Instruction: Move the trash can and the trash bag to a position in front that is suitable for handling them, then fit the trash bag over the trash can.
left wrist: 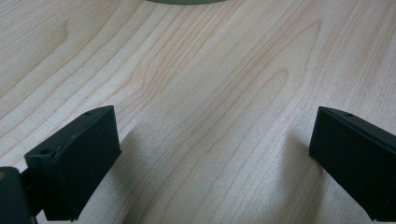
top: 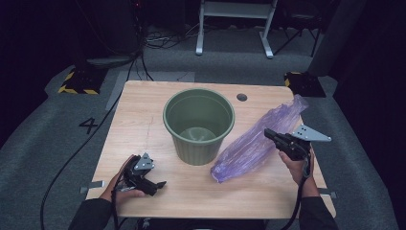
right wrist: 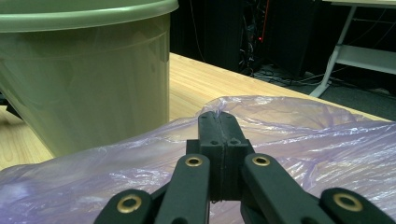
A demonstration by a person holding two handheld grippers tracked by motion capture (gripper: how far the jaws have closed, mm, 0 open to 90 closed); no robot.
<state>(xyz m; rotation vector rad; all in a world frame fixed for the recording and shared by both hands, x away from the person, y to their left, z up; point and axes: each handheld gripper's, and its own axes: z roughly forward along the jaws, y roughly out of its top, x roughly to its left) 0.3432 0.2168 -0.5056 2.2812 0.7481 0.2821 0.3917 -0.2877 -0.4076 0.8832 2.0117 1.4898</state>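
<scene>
A green plastic bucket (top: pixel 198 125) stands upright in the middle of the wooden table (top: pixel 139 110). To its right lies a crumpled purple plastic bag (top: pixel 249 146), stretched from the table's front centre toward the back right. My right gripper (top: pixel 267 132) is shut on the bag's film at its right side. In the right gripper view the film peaks up at the closed jaw tips (right wrist: pixel 218 116), with the bucket (right wrist: pixel 84 74) close on the left. My left gripper (top: pixel 160 184) rests open near the front left. Its jaws stand wide over bare wood (left wrist: pixel 215 121).
A small round hole (top: pixel 242 97) sits in the table's back edge area. Grey carpet surrounds the table, with cables (top: pixel 95 129) on the left. Yellow-and-black striped stand bases (top: pixel 76 82) and a white frame (top: pixel 234 19) stand behind.
</scene>
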